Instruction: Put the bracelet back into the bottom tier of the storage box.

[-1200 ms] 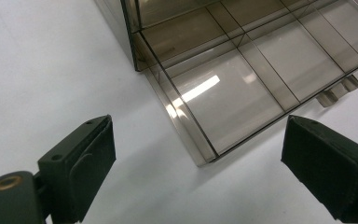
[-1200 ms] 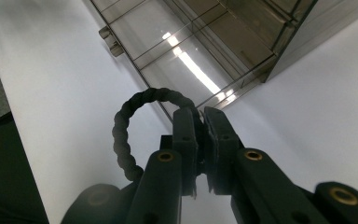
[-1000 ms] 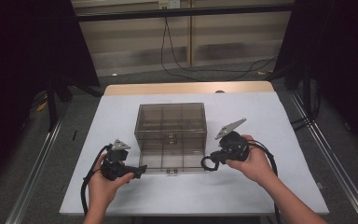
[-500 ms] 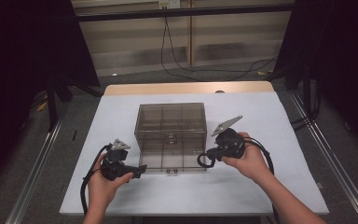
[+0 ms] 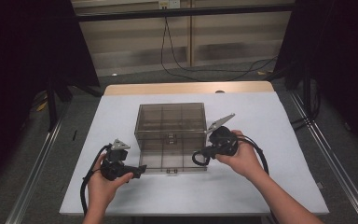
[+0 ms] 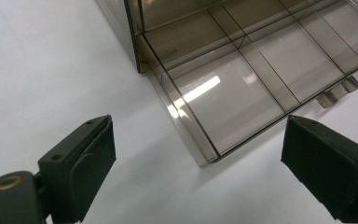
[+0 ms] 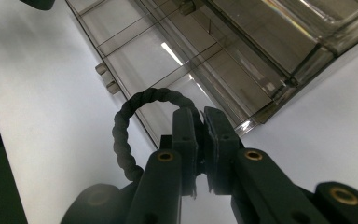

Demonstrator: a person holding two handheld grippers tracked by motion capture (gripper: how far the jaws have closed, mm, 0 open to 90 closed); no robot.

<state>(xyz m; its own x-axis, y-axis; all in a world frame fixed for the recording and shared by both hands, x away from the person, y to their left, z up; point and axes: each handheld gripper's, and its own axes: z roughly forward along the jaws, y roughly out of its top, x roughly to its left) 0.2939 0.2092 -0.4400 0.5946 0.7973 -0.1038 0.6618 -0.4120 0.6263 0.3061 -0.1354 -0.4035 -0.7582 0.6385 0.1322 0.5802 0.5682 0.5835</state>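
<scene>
we note the drawer box (image 5: pixel 170 122) is smoky clear plastic, glossy and smooth. the twisted ring (image 7: pixel 123 135) at nine o'clock of the right gripper (image 7: pixel 200 130) looks matt, ropy black cloth. table (image 5: pixel 279 121): matt white.

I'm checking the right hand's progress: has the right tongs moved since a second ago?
Yes. The right tongs, shut on a black twisted ring, have edged up the high view and slightly left, closer to the smoky clear drawer box.
</scene>
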